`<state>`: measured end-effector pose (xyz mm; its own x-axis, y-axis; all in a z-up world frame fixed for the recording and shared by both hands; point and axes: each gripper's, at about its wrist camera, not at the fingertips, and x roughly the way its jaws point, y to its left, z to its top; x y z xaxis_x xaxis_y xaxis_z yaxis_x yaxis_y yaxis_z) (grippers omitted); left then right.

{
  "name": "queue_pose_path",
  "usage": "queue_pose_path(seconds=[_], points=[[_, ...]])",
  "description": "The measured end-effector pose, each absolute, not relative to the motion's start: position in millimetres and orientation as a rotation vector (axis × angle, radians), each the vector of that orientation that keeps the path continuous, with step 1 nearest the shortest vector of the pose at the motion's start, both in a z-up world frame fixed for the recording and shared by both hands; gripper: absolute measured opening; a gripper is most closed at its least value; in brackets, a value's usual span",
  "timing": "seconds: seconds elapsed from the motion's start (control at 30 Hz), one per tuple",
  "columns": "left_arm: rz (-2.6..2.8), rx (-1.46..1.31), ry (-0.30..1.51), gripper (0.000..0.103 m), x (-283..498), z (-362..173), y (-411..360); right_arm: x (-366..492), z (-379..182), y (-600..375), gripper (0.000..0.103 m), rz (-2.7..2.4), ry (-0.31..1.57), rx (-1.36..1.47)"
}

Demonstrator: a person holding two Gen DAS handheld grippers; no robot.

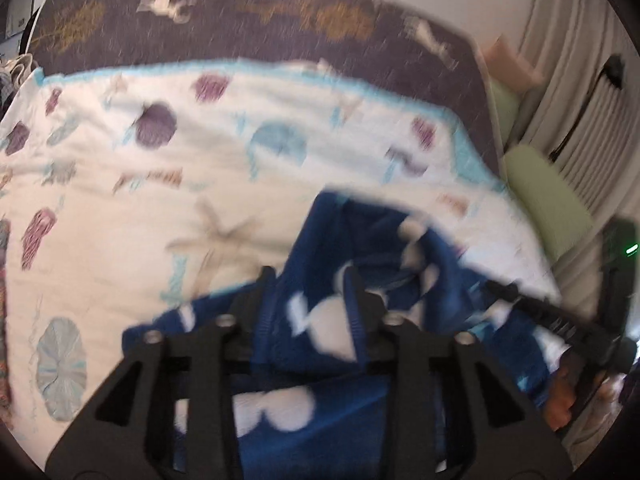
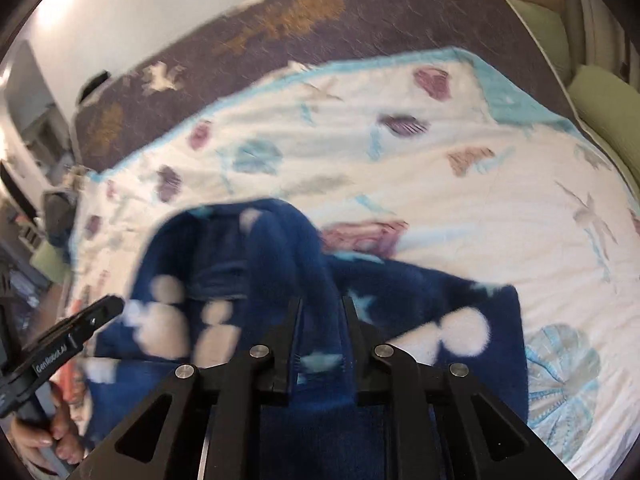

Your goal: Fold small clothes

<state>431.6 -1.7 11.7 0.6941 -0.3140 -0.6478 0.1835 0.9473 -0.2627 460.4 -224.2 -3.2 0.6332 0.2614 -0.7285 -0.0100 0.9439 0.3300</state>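
Blue fleece garment [image 1: 352, 240] lies bunched on the bed [image 1: 120, 208]; my left tongs [image 1: 310, 280] gape around it, right tongs [image 2: 322, 304] pinch its fold. I'd drag toward twelve o'clock, flattening evenly.

Blue fleece garment [image 2: 256, 264] bunched between right gripper [image 2: 322, 304] fingers [image 2: 294, 320], over seashell-print quilt [image 2: 460, 208].
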Motion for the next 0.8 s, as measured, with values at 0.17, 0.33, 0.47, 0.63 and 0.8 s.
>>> queue_pose_path(seconds=[0.17, 0.33, 0.47, 0.63, 0.8], points=[[-0.285, -0.175, 0.926, 0.038, 475.3, -37.9, -19.0, 486.3, -38.6, -211.9, 0.016, 0.152, 0.999, 0.371], [-0.259, -0.248, 0.959, 0.048, 486.7, -76.0, -0.9, 490.5, -62.1, -207.5, 0.014, 0.132, 0.942, 0.317], [-0.265, -0.219, 0.902, 0.045, 468.9, -49.7, -5.2, 482.7, -50.7, -199.4, 0.015, 0.110, 0.907, 0.261], [-0.335, -0.245, 0.702, 0.054, 401.4, 27.2, 20.5, 429.9, 24.4, -210.5, 0.016, 0.168, 0.760, 0.286], [-0.311, -0.086, 0.581, 0.078, 297.4, 67.9, 53.4, 319.5, 102.0, -226.4, 0.023, 0.205, 0.616, 0.179]])
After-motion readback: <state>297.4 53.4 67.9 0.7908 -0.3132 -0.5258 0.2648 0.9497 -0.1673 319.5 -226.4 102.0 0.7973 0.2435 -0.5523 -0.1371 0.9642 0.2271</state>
